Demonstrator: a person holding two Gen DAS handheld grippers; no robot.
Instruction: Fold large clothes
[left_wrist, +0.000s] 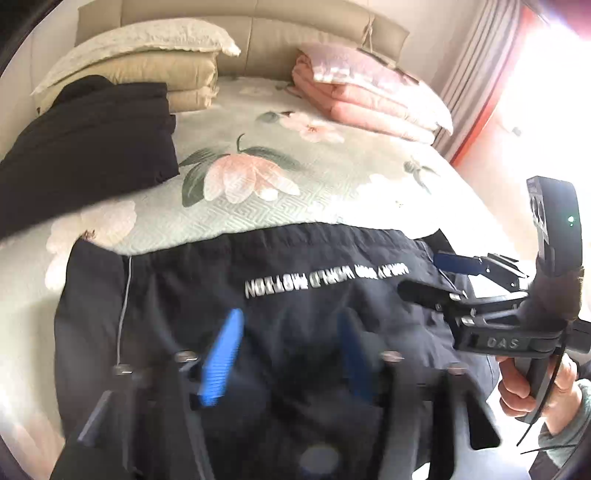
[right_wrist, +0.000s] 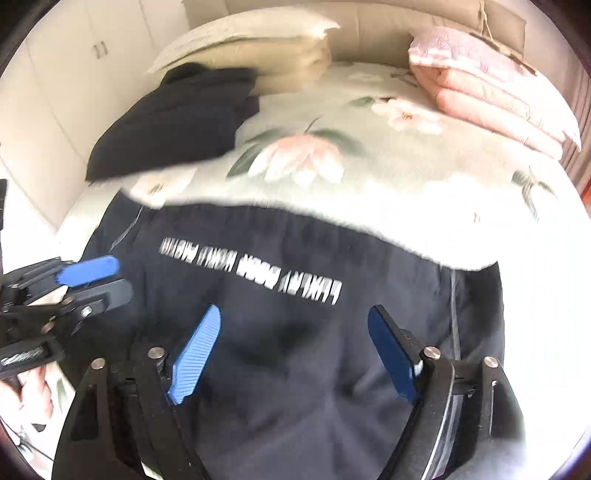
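A dark navy garment (left_wrist: 295, 295) with a line of white lettering (left_wrist: 327, 279) lies spread on the near part of the bed, a grey cord (left_wrist: 123, 306) hanging along its left side. My left gripper (left_wrist: 288, 354) hovers over its middle, blue fingers apart, with only flat fabric beneath them. In the right wrist view the same garment (right_wrist: 295, 295) fills the foreground, and my right gripper (right_wrist: 295, 354) stands wide open above it. Each gripper shows from the side in the other's view: the right gripper (left_wrist: 421, 273) at the garment's right edge, the left gripper (right_wrist: 122, 277) at its left edge.
A folded black garment (left_wrist: 88, 136) lies at the bed's far left. Behind it sit stacked beige pillows (left_wrist: 147, 62), and a folded pink quilt (left_wrist: 369, 92) lies at the far right. The floral bedspread (left_wrist: 295, 184) stretches between them. Curtains (left_wrist: 476, 85) and a bright window are on the right.
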